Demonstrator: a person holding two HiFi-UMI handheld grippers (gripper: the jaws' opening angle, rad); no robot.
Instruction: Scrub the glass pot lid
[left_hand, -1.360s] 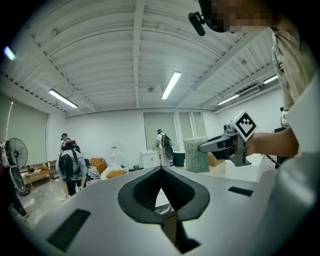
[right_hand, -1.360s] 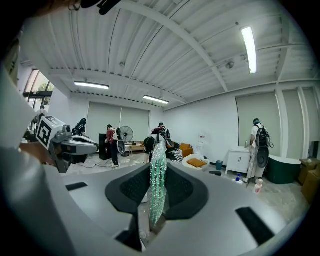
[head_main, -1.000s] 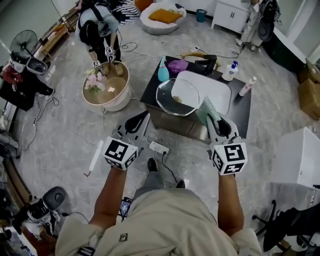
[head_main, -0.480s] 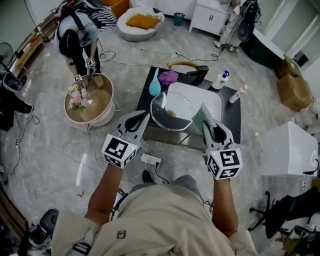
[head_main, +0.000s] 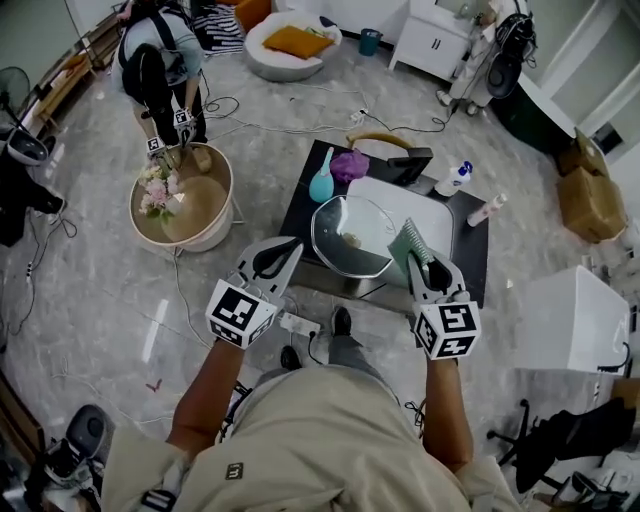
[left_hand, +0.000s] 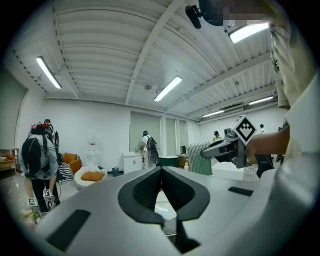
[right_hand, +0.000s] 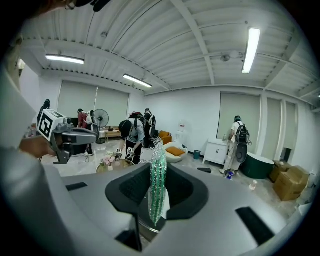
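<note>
The round glass pot lid (head_main: 352, 236) lies on a white tray (head_main: 430, 205) on a low black table (head_main: 305, 190). My right gripper (head_main: 415, 258) is shut on a green scrub pad (head_main: 409, 243), which stands on edge just right of the lid's rim. In the right gripper view the pad (right_hand: 158, 182) sits upright between the jaws. My left gripper (head_main: 288, 245) hovers by the table's near-left edge, left of the lid, shut with nothing in it. The left gripper view shows its jaws (left_hand: 161, 172) closed together.
A teal bottle (head_main: 323, 184), a purple cloth (head_main: 350, 164) and a black item (head_main: 405, 165) sit at the table's back; two white bottles (head_main: 455, 178) at its right. A round basin with flowers (head_main: 185, 210) and a bending person (head_main: 155, 70) are left. A power strip (head_main: 297, 322) lies on the floor.
The table and lid have drawn slightly nearer to both grippers as the person shifted. The right gripper still holds the scrub pad; the left stays shut.
</note>
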